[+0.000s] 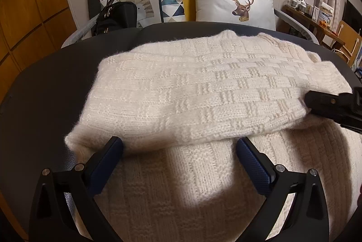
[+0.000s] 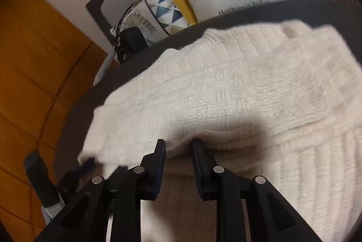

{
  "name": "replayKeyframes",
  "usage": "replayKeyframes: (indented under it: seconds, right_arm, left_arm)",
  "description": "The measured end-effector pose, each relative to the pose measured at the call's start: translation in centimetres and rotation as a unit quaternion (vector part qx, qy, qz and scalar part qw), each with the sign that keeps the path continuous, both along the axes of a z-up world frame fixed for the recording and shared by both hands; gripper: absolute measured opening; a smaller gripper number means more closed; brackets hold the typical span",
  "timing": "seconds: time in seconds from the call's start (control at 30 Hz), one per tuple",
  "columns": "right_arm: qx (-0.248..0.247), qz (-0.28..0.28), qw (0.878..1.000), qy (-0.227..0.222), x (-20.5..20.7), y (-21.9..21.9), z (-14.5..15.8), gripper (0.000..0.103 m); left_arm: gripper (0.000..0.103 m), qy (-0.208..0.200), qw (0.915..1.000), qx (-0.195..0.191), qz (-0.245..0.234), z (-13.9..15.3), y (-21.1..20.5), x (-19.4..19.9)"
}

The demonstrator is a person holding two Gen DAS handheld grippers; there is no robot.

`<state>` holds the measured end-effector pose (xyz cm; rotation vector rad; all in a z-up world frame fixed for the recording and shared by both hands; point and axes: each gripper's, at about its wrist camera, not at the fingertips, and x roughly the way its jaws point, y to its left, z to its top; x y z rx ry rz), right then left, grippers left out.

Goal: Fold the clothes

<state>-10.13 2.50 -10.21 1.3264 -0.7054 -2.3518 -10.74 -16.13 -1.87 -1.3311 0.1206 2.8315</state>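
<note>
Cream sweater [image 1: 203, 88] folded on dark table [image 1: 45, 94]; near part cut off. Left gripper [image 1: 179, 147] spread wide, nothing clamped. Right gripper [image 2: 178, 147] jaws opening, fold edge between them; grip obscured by blur and shadow.

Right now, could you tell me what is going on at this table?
A person with a gripper in each hand is folding a cream knit sweater on a dark round table. One layer is already folded over. The left gripper stands open at the fold's near edge; the right gripper has a bulge of the fold between its fingers.
</note>
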Motion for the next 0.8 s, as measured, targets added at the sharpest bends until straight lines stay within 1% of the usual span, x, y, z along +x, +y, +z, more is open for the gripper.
replayKeyframes:
  seconds: [0.07, 0.1, 0.13, 0.23, 0.33, 0.4, 0.5, 0.6, 0.7, 0.77, 0.8]
  right_arm:
    - [-0.017, -0.009, 1.0, -0.001, -0.3, 0.2, -0.4, 0.021]
    - [-0.014, -0.013, 1.0, 0.001, -0.3, 0.3, -0.4, 0.01]
    - [-0.01, -0.018, 1.0, 0.003, -0.4, 0.5, -0.4, 0.006]
    - [-0.014, -0.035, 0.999, 0.028, 0.3, 1.2, 0.4, 0.004]
    - [0.032, -0.045, 0.997, 0.05, 0.5, 1.5, 1.2, 0.001]
    - [0.063, -0.052, 0.995, 0.064, 0.6, 1.7, 1.7, 0.001]
    - [0.018, -0.045, 0.998, 0.035, 0.3, 2.6, 0.5, 0.006]
    - [-0.012, -0.04, 0.999, 0.029, 0.5, 2.7, 0.7, 0.023]
    - [-0.027, -0.051, 0.998, 0.01, 0.5, 3.1, 0.7, 0.023]
    - [-0.037, -0.058, 0.998, -0.004, 0.5, 3.5, 0.7, 0.023]
    - [-0.052, -0.059, 0.997, -0.013, 0.6, 3.7, 0.5, 0.024]
  left_arm:
    - [0.102, 0.002, 1.0, 0.003, 0.0, 0.1, -0.1, 0.0]
    - [0.102, 0.005, 1.0, 0.008, 0.001, 0.2, -0.2, 0.1]
    - [0.102, 0.009, 0.9999, 0.014, 0.003, 0.3, -0.4, 0.2]
    - [0.102, 0.03, 0.9982, 0.05, 0.014, 1.1, -1.6, 0.7]
    - [0.102, 0.037, 0.9951, 0.088, 0.027, 1.5, -2.8, 0.7]
    - [0.102, 0.029, 0.9947, 0.095, 0.03, 1.5, -2.9, 0.4]
    - [0.102, 0.028, 0.9957, 0.083, 0.029, 1.6, -2.5, 0.3]
    - [0.102, 0.038, 0.996, 0.076, 0.027, 1.8, -2.2, 0.7]
    - [0.102, 0.057, 0.9945, 0.085, 0.02, 2.3, -2.3, 1.3]
    - [0.102, 0.062, 0.9937, 0.092, 0.02, 2.4, -2.4, 1.4]
    - [0.102, 0.062, 0.9934, 0.095, 0.021, 2.4, -2.5, 1.4]
